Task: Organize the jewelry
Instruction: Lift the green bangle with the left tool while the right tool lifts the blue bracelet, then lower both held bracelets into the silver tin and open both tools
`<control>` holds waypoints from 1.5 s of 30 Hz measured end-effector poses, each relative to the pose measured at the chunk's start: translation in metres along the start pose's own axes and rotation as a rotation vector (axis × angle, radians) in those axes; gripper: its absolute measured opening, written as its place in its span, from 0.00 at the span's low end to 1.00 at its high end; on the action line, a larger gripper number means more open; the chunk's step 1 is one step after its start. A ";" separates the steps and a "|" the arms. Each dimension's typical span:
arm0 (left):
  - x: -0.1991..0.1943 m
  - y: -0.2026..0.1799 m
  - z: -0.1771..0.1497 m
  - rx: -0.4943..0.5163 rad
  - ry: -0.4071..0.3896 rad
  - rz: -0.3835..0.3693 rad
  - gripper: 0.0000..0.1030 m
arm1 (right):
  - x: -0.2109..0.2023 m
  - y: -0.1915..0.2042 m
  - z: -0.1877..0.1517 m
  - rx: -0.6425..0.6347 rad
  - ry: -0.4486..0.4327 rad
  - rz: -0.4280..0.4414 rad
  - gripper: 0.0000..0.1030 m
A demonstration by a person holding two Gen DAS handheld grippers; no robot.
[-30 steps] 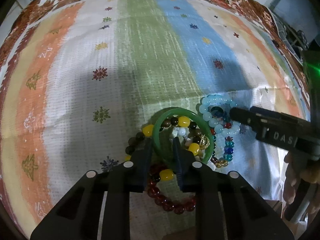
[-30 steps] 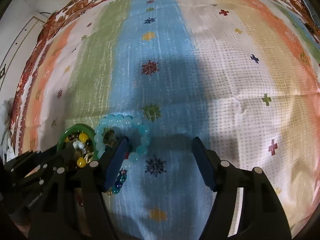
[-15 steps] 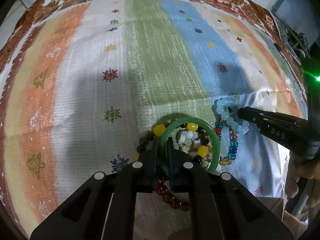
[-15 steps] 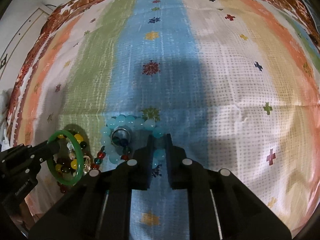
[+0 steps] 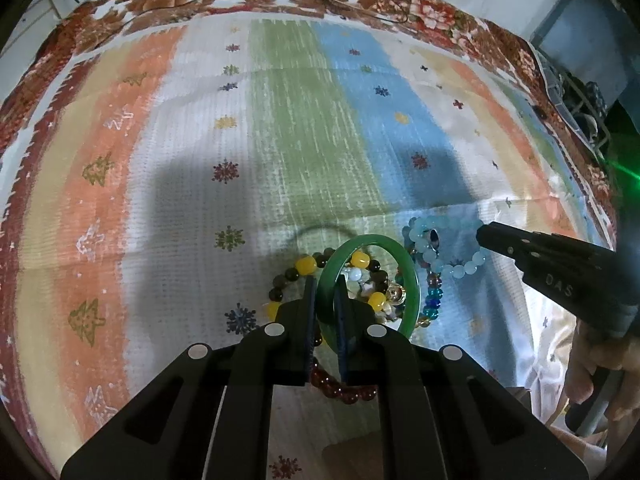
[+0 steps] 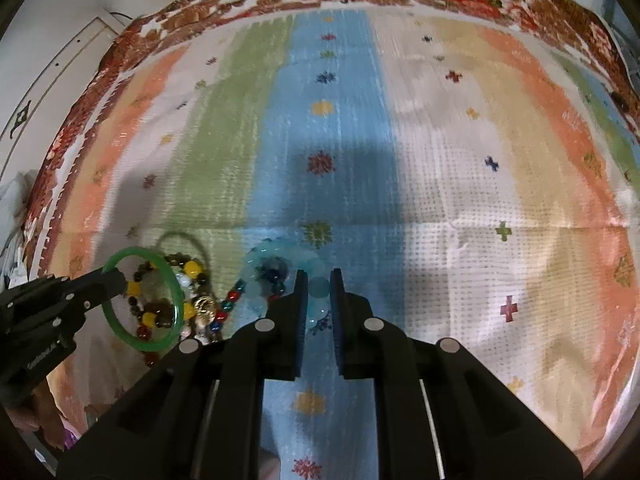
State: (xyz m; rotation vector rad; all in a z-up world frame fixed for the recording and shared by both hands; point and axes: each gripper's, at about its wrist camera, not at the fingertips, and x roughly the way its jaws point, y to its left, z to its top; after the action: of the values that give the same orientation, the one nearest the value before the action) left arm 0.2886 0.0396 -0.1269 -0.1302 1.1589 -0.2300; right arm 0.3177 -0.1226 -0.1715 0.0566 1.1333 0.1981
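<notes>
The green bangle (image 5: pixel 408 276) is clamped tilted in the left gripper (image 5: pixel 324 300), above the bead pile (image 5: pixel 372 280). At 3 o'clock, the pale blue bead bracelet (image 6: pixel 316 286) is pinched by the right gripper (image 6: pixel 319 284). Bare striped cloth (image 5: pixel 280 140) is seen toward 12 o'clock.

- A bangle (image 5: pixel 404 272) stands tilted above a heap of beaded bracelets (image 5: pixel 362 280) on the cloth (image 5: pixel 200 160).
- Right of the heap lies a round-bead bracelet (image 5: pixel 448 268), a ring (image 5: pixel 433 239) inside its loop.
- Another beaded strand (image 5: pixel 344 394) lies nearest the camera.
</notes>
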 end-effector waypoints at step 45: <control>-0.104 -0.031 -0.073 -0.017 -0.159 0.022 0.09 | -0.127 0.071 -0.080 -0.136 -0.164 0.002 0.12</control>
State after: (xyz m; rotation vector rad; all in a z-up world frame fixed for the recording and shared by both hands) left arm 0.1787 0.0367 -0.0565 -0.1481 1.0039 -0.1868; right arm 0.1845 -0.0814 -0.0817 -0.0460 0.9542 0.2665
